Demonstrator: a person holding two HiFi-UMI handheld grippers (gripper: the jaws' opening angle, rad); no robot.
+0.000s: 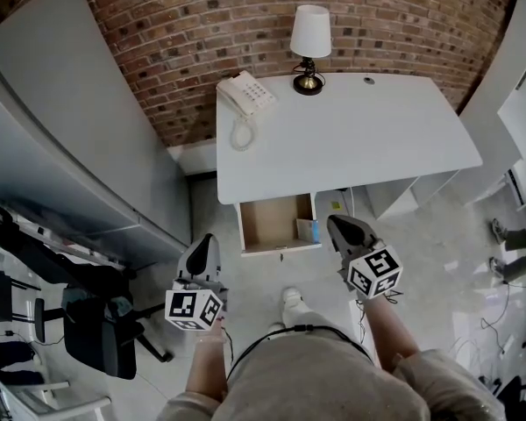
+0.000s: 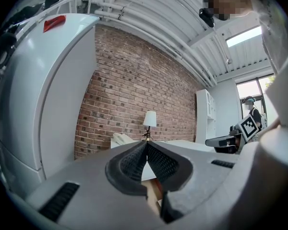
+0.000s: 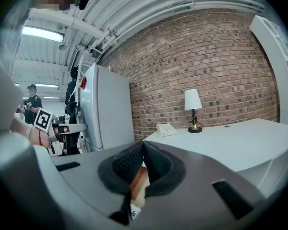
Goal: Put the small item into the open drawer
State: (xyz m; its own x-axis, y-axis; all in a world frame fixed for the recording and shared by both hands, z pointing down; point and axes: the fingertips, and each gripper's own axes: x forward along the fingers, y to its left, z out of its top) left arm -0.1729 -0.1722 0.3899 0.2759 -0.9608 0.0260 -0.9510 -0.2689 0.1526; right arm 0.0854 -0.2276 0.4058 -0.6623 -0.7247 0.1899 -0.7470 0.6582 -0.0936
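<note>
left gripper, right gripper: clenched, empty | small item by drawer right wall | risk: right gripper may bump drawer front

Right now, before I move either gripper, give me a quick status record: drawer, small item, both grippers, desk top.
drawer: open, pulled out from under the desk's front edge
small item: already inside the drawer, against its right side
left gripper: jaws together, nothing between them; held in front of the drawer, to its left
right gripper: jaws together, nothing held; just right of the drawer
desk: white top, with a phone at the back left corner and a lamp at the back edge
</note>
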